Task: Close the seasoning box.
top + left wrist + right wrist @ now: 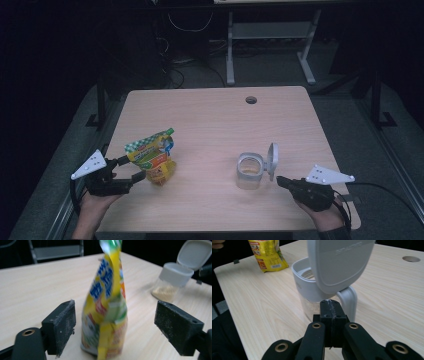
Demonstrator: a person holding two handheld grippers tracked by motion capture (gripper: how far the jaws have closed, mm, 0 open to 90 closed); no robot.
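A yellow and green snack bag (152, 155) stands on the wooden table (210, 115) at the left, its top leaning right. My left gripper (134, 168) is open around the bag's lower half (107, 310), with a gap between each pad and the bag. At the right stands a clear jar (249, 170) with a white rim, its flip lid (272, 159) raised and pale grains at the bottom. My right gripper (280, 180) is shut on nothing, its tip (331, 315) just behind the lid's hinge. I cannot tell whether it touches the hinge.
A round cable hole (251, 100) sits near the table's far edge. The floor behind holds a white table frame (270, 45) and cables. Bare wood lies between the bag and the jar.
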